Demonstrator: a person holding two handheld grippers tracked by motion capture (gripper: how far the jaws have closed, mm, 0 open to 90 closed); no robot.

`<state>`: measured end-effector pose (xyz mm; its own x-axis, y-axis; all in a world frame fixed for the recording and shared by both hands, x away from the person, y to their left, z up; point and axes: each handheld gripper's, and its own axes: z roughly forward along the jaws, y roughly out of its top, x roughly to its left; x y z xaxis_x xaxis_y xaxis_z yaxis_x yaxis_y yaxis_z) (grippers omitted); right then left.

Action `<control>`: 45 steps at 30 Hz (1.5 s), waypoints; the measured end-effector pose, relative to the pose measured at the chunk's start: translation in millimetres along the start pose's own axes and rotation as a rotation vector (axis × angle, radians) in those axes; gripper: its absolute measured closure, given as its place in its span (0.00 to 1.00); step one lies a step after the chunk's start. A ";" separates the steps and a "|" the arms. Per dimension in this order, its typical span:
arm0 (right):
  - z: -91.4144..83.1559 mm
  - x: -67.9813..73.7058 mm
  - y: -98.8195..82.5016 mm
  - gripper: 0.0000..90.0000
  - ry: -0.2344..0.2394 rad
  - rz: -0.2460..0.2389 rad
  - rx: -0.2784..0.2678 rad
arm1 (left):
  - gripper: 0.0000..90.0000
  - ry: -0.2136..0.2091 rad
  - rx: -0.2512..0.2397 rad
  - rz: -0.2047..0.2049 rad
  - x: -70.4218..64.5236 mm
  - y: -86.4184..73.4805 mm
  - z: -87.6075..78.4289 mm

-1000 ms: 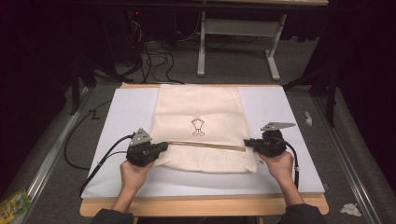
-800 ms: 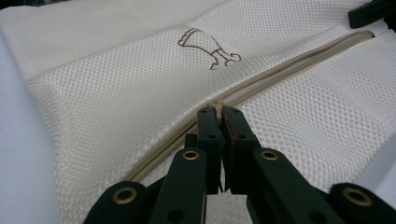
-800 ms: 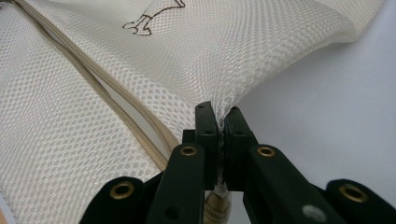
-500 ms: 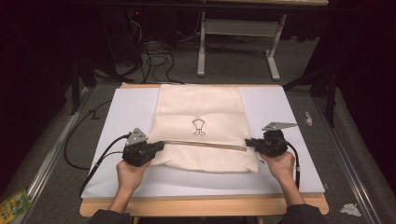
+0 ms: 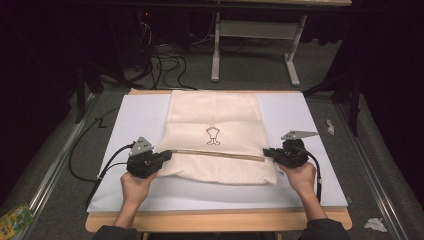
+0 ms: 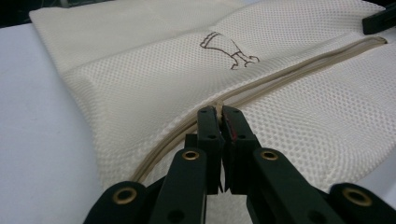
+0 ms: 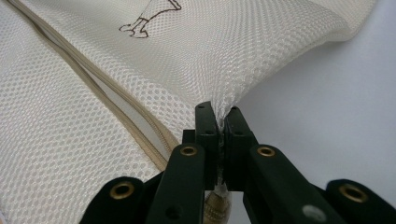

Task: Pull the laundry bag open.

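Mesh laundry bag (image 5: pixel 215 137) lies flat across the middle of the white mat (image 5: pixel 135 115) on the table, its beige zipper (image 5: pixel 215 153) running side to side. At the left end, the left gripper (image 5: pixel 167 156) has its jaws pressed together on a small pale tab at the zipper's end. Across at the right edge, the right gripper (image 5: pixel 266 152) pinches the mesh fabric, jaws clamped tight and a fold of cloth bunched up between them.
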<state>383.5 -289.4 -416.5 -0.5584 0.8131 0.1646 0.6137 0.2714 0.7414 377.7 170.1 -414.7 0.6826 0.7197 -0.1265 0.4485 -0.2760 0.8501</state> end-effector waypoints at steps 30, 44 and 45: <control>-9.2 -8.5 0.7 0.98 -0.028 0.014 -0.015 | 0.97 0.040 -0.007 -0.020 12.4 0.7 -10.8; -13.5 -14.4 0.7 0.98 -0.048 0.017 -0.020 | 0.97 0.054 0.005 -0.011 14.9 -0.1 -14.9; -13.3 -14.9 0.6 0.98 -0.049 0.013 -0.018 | 0.97 0.061 0.005 -0.010 14.9 -0.5 -15.3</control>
<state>384.8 -308.2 -409.9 -0.5220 0.8409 0.1425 0.6103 0.2515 0.7512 378.9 190.7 -409.2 0.6420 0.7597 -0.1032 0.4581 -0.2722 0.8462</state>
